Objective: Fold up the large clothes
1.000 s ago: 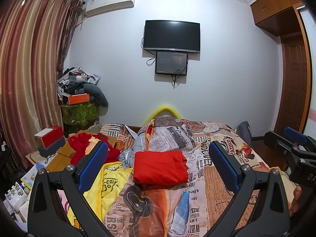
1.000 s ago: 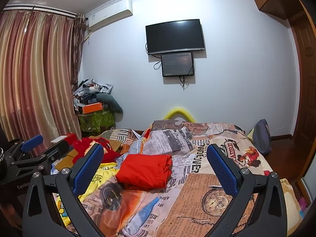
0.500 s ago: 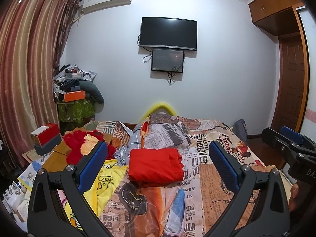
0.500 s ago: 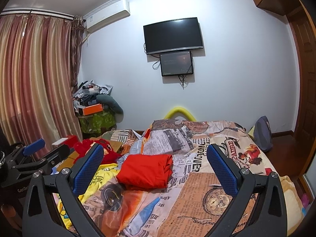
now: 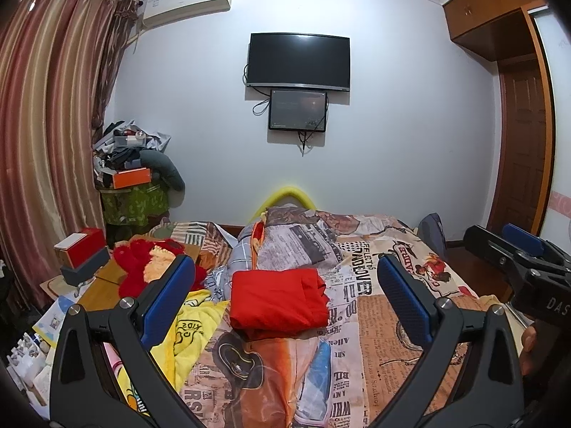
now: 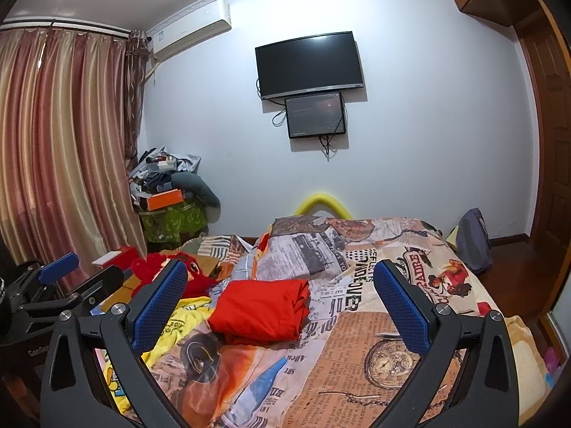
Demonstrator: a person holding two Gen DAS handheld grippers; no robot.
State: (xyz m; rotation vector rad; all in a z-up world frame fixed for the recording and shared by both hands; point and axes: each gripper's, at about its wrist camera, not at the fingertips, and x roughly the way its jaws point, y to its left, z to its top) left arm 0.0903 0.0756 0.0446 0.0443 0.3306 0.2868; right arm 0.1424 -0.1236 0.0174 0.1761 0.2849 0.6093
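Observation:
A red garment (image 5: 278,299) lies folded in a neat rectangle on the patterned bedspread (image 5: 403,306), ahead of both grippers; it also shows in the right wrist view (image 6: 260,308). My left gripper (image 5: 285,299) is open and empty, held back above the near part of the bed. My right gripper (image 6: 282,303) is open and empty too, beside the left one. The right gripper shows at the right edge of the left wrist view (image 5: 517,260), and the left gripper at the left edge of the right wrist view (image 6: 53,285).
A yellow garment (image 5: 185,328) and a red plush heap (image 5: 142,260) lie left of the folded one. A wooden side table (image 5: 96,289) with boxes stands left of the bed. Curtains (image 5: 43,142), a cluttered stand (image 5: 132,185), a wall TV (image 5: 299,60), a door (image 5: 524,149).
Both grippers have tilted slightly upward and drawn back a little, so the room shifts down in view. The red garment has not moved. Both stay open.

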